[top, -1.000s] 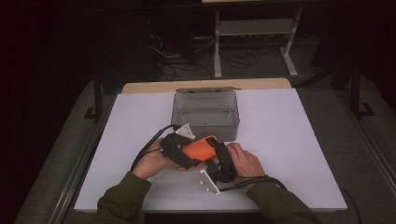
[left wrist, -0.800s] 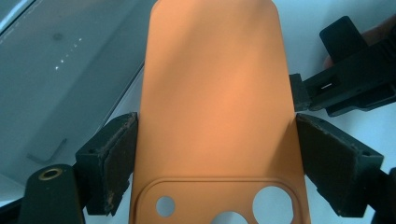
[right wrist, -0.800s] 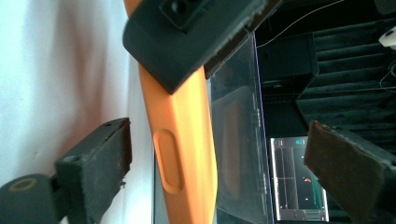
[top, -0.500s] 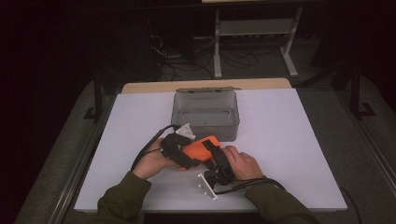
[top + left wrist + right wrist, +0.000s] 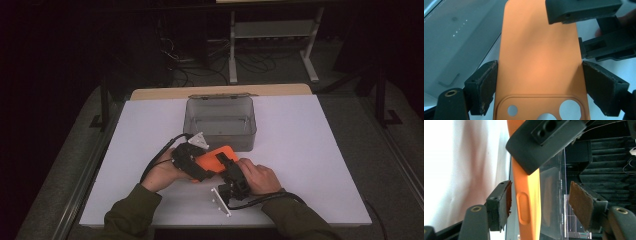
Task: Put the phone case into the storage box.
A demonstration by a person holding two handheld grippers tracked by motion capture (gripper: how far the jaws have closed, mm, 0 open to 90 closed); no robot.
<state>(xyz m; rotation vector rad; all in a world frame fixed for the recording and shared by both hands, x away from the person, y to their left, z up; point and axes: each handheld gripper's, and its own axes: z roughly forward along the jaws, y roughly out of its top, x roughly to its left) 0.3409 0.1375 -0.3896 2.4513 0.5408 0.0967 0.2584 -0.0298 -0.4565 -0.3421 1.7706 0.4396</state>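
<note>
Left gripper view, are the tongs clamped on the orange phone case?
Yes, both pads press the long edges of the orange phone case.

Bright table, dark room, soft close-ups

In the high view the white table (image 5: 310, 165) is evenly lit from above while the upper half of the frame sinks into near black. The left gripper view is soft, the orange case (image 5: 539, 62) glowing and small glints at upper left. The right gripper view blows out white at left.
</note>
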